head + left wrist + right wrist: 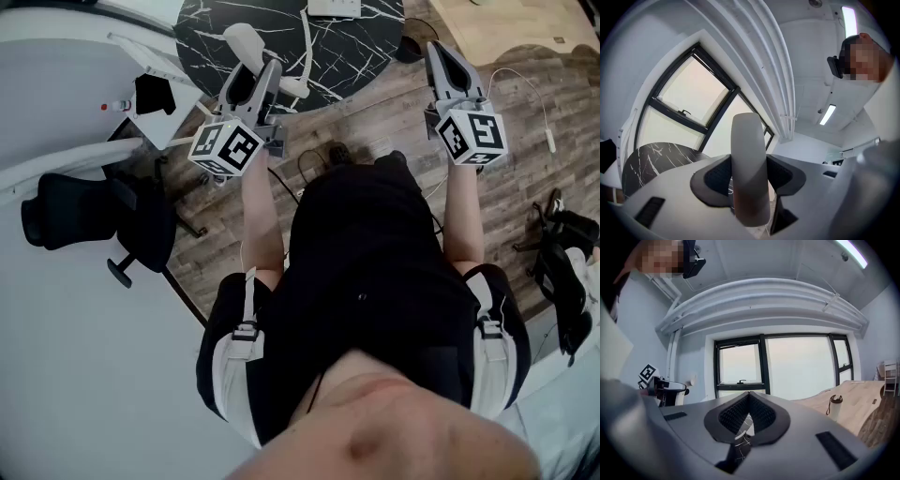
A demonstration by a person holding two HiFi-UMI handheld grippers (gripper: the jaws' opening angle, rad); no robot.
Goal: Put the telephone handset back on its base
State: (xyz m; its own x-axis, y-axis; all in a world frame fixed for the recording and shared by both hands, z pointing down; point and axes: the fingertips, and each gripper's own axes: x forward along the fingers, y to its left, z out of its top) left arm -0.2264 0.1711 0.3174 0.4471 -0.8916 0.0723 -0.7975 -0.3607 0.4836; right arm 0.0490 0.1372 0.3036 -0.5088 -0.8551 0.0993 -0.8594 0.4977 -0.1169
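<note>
The left tongs (251, 77) were clamped on the white handset (749, 173), held above the black marble counter (366, 52) at eleven o'clock in the head view. The right tongs (441, 54), at one o'clock, were together and empty. The step in hand looked like carrying. Next, the handset probably needed moving to the white unit (334, 7) at twelve o'clock, likely the base, then lowering.

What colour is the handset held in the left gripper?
The handset is white, best seen in the left gripper view.
</note>
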